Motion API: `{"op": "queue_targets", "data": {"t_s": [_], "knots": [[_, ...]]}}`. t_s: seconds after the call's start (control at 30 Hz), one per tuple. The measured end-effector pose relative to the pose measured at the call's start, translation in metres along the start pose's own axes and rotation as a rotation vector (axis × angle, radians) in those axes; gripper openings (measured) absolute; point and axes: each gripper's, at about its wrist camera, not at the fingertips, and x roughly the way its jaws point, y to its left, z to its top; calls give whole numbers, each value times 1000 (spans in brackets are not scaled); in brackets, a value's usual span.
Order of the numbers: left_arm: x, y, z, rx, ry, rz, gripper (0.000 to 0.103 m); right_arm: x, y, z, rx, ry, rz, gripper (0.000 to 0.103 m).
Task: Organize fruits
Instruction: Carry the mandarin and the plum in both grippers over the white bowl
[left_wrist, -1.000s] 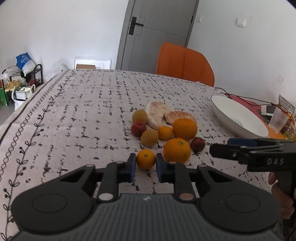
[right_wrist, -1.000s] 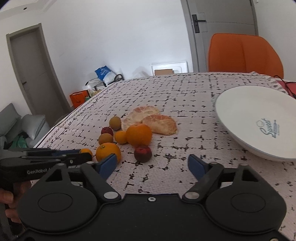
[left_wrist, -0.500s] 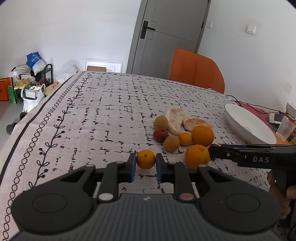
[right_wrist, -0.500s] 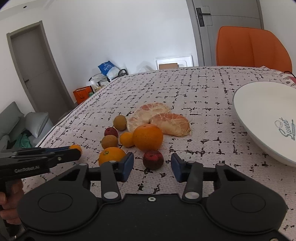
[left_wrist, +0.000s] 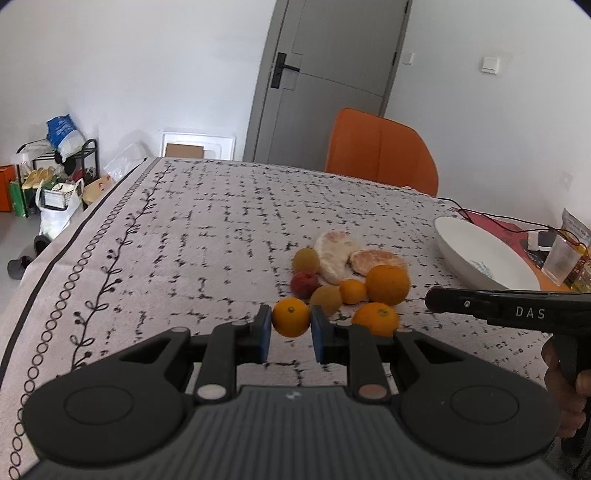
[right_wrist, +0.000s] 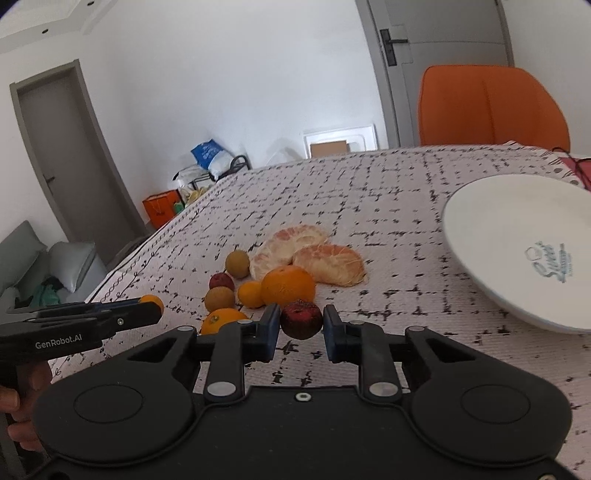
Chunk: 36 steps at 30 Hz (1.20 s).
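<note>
Since half a second ago, our right gripper (right_wrist: 300, 326) has narrowed its jaws from a wide gap around the dark red round fruit (right_wrist: 301, 319) until the blue pads sit against its sides, while our left gripper (left_wrist: 291, 328) has kept its clamp on the small round orange mandarin (left_wrist: 291, 316). From the left wrist view, we see the mandarin pinched between the blue pads, in front of the patterned white tablecloth (left_wrist: 207, 229). Beyond it lies the fruit cluster: a large orange (left_wrist: 388, 284), a second orange (left_wrist: 376, 319), a small kumquat-like fruit (left_wrist: 352, 291), two brownish-yellow round fruits (left_wrist: 306, 259), a red fruit (left_wrist: 304, 283) and two peeled pomelo halves (left_wrist: 338, 251). A white shallow bowl (left_wrist: 480, 254) sits to the right, well apart from the cluster. From the right wrist view, we see the dark red fruit between nearly closed jaws, just in front of the large orange, with the white bowl at the right and an orange chair (right_wrist: 487, 107) behind the table.
</note>
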Motion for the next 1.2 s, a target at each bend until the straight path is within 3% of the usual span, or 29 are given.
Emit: {"op": "queue_targets", "data": {"t_s": [1.2], "knots": [[37, -116, 25, 195, -11, -135, 21, -71, -91, -9, 147, -170, -126, 24]]}}
